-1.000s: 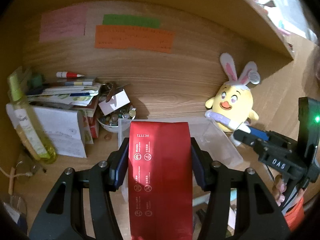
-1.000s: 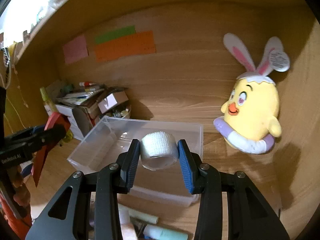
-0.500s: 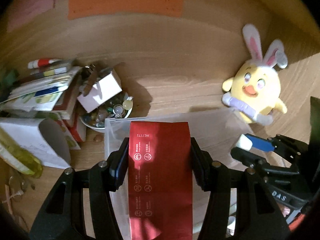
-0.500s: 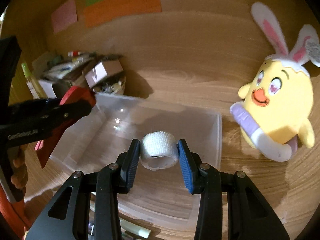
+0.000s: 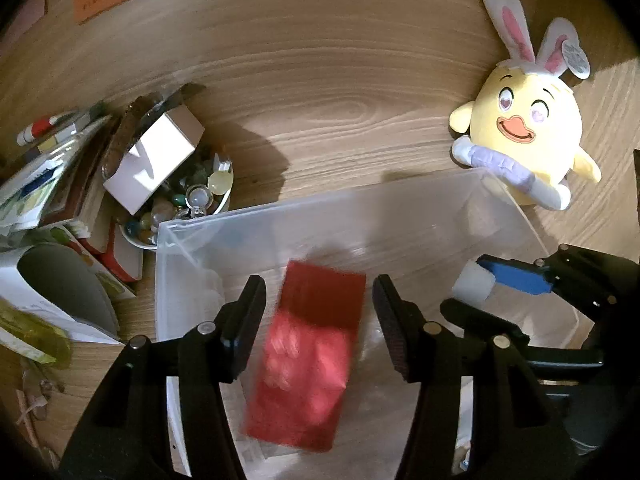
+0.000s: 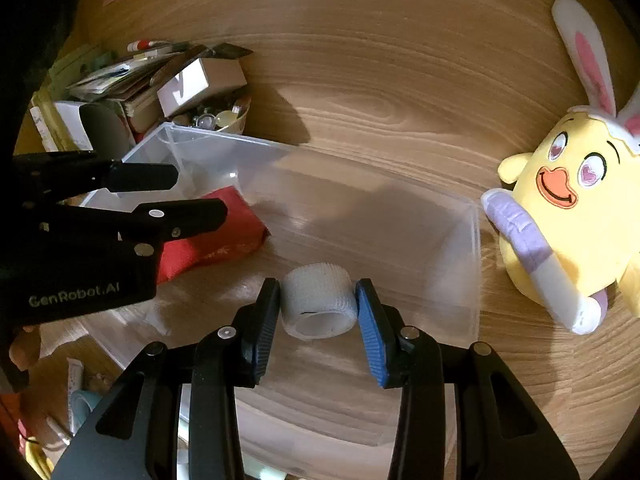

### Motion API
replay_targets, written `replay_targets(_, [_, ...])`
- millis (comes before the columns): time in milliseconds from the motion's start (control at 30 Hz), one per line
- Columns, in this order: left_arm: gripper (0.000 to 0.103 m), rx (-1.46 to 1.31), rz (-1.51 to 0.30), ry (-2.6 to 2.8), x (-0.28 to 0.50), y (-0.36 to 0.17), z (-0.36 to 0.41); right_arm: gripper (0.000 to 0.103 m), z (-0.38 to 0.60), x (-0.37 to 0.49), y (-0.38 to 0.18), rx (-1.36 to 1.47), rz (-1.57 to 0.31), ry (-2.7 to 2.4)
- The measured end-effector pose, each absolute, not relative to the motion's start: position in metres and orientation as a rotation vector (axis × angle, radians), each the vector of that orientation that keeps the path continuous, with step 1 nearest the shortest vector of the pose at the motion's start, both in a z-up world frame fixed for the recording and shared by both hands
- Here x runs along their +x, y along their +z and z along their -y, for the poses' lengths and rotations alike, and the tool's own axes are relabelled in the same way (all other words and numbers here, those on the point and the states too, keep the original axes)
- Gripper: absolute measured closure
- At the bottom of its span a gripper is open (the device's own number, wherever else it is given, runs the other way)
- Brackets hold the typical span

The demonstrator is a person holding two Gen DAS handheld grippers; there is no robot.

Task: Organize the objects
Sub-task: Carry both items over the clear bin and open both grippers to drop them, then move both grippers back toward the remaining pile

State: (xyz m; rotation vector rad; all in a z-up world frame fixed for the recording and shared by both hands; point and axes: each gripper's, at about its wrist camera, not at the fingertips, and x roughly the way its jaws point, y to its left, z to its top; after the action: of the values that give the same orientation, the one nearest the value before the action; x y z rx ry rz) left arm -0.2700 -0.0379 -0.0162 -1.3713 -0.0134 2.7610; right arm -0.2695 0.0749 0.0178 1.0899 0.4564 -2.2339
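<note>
Wood-grain desktop carries a clear plastic bin (image 6: 474,240) where the blurred red foil pouch (image 5: 312,356) lies free between the left gripper's (image 5: 318,312) parted jaws, while the right gripper (image 6: 316,316) clamps a white bandage roll (image 6: 318,306) over it.

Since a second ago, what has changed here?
The left tool has let go of the red packet, which now lies blurred in the clear bin, its pads apart. Both tools dropped closer over the bin. The right tool still holds the white tape roll.
</note>
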Motion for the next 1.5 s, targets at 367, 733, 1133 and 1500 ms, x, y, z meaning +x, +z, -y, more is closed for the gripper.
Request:
replay_targets(367, [0.019, -1.213, 0.024, 2.835, -0.226, 0.021, 0.044, 0.042, -0.091, -0.253, 0.049, 1.013, -0.406, -2.28])
replay_targets(733, [0.005, -1.065, 0.015, 2.923, -0.144, 0.039, 0.049, 0.024, -0.135, -0.2, 0.084, 0.863, -0.291, -2.329])
replay_targets(1133, [0.005, -1.161, 0.081, 2.865, -0.076, -0.013, 0.044, 0.023, -0.162, -0.138, 0.048, 0.891, -0.309, -2.314])
replay_targets(1500, [0.039, -1.228, 0.124, 2.746, -0.043, -0.048, 0.02, 0.032, -0.168, -0.121, 0.005, 0.993, -0.298, -2.228])
